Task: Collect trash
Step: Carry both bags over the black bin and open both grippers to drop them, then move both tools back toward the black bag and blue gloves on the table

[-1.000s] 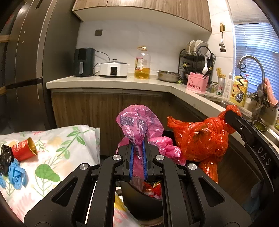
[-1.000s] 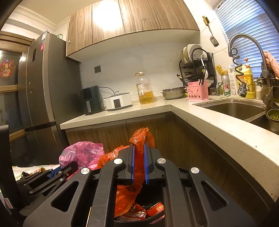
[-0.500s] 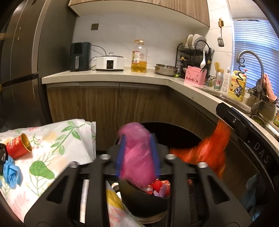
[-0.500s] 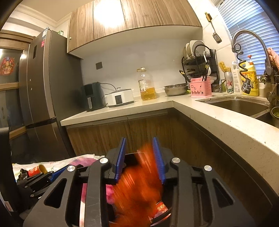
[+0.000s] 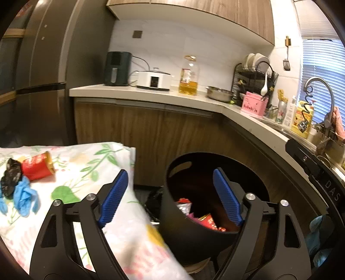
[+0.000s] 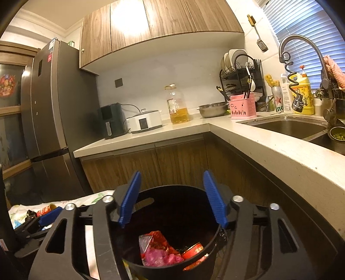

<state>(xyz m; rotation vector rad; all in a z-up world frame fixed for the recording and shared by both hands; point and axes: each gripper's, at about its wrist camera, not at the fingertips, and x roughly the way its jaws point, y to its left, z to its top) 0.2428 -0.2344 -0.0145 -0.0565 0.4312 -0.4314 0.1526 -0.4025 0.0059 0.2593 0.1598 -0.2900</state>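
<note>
Bags dropped: both grippers now wide open over the black bin (image 6: 172, 267).
Left gripper (image 5: 170, 193) & right gripper (image 6: 171, 197) let go; pink bag (image 6: 159, 257) now lies in bin w/ red wrappers. Red cup (image 5: 37, 165) on the flowery cloth (image 5: 90, 165).

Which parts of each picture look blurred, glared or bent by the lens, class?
Left wrist view: the floral cloth smears into blur near the lens, while the red cup stays fairly sharp; the counter edge bows from fisheye distortion. Right wrist view: a glare patch whitens the wooden cabinet, the window blinds are bright, and the fridge leans inward.
</note>
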